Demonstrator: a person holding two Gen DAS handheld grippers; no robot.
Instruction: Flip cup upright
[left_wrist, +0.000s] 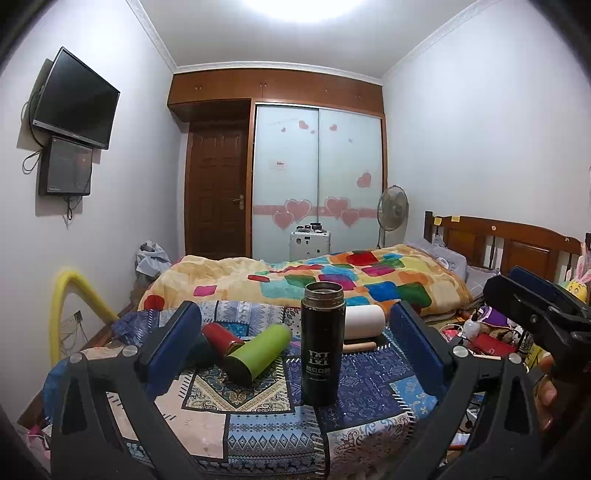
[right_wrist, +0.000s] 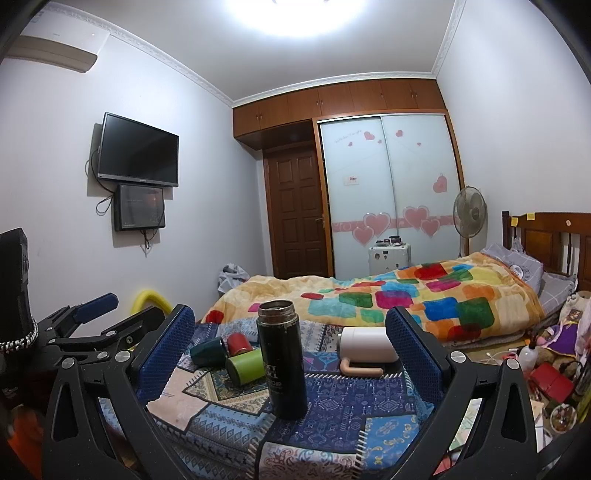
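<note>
Counter: the patchwork-cloth-covered counter (left_wrist: 369, 387) carries every cup; the bed with the bright checked blanket lies behind it.
Left gripper: the left gripper (left_wrist: 295, 332) is spread wide with nothing between its blue pads, set well back from the cups.
Right gripper: the right gripper (right_wrist: 290, 332) is likewise released and empty, facing the same group.
Done: the tall black cylindrical metal flask (left_wrist: 322, 341) stands upright near the middle of the cloth, mouth up, touched by neither gripper.
Left, largest first: the white cylindrical mug with a pale wooden-coloured handle (right_wrist: 367, 345) lies on its side behind and to the right of the flask.
Next: the lime-green cylindrical cup (left_wrist: 260, 350) lies tipped to the flask's left.
Then: the dark green cup (right_wrist: 208, 352) and small red cup (left_wrist: 221, 338) lie beside it.
Progress: judging by this, one of five is righted; four remain.
</note>
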